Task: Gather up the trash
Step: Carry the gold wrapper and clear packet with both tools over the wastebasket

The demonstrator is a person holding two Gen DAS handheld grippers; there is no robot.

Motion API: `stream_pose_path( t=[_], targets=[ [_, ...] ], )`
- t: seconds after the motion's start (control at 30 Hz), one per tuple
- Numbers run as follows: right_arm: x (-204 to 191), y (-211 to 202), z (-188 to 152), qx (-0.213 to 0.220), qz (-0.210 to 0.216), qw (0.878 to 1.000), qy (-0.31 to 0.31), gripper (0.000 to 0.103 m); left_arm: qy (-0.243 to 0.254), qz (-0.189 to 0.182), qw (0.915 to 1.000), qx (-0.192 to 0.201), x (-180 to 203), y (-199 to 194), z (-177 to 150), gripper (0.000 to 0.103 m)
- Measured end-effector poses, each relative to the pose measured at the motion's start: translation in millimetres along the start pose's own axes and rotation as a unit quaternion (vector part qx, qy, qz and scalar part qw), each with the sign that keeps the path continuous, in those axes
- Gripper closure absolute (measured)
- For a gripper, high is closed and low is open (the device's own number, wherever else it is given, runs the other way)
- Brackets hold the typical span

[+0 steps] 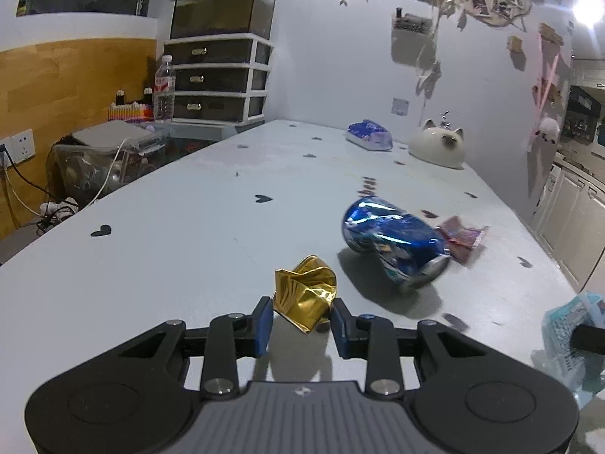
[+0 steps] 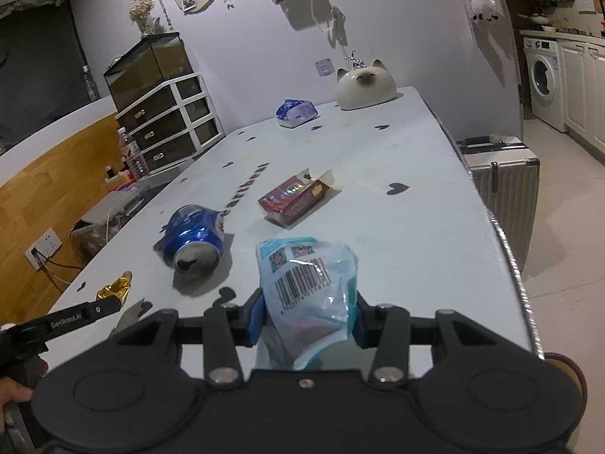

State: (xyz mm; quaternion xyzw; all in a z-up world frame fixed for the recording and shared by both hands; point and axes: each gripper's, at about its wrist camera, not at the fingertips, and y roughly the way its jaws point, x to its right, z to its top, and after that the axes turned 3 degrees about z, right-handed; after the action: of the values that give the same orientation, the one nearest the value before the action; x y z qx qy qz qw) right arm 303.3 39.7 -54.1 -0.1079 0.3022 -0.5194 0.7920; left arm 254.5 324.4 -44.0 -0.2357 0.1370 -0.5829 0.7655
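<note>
Tabletop [image 1: 170, 227] — gold wrapper [image 1: 305, 295] pinched between left jaws.

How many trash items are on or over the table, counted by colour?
Gold: 1, the foil wrapper
Dark blue: 1, the crushed can
Light blue: 1, the plastic pouch
Dark red: 1, the small carton
Total: 4

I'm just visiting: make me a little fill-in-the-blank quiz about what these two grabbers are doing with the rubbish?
1. The left gripper holds a crumpled ____ foil wrapper.
2. The right gripper holds a clear packet printed with a ____.
3. The crushed blue can lies on the ____.
4. The cat-shaped ornament stands by the ____.

Missing words: gold; barcode; table; wall
</note>
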Motion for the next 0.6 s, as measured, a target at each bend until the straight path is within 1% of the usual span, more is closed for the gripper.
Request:
stream_pose_path(
  t=[0.37,0.6],
  targets=[
    [13,-49,-11,0.012,0.007,1.0,-0.021,0.058,0.006,-0.026,0.9988,0.042,41,-76,-19,0.069],
    [24,-75,-10,0.023,0.014,0.999,-0.029,0.058,0.005,-0.037,0.9977,0.057,61,-104,-27,0.07]
  ],
)
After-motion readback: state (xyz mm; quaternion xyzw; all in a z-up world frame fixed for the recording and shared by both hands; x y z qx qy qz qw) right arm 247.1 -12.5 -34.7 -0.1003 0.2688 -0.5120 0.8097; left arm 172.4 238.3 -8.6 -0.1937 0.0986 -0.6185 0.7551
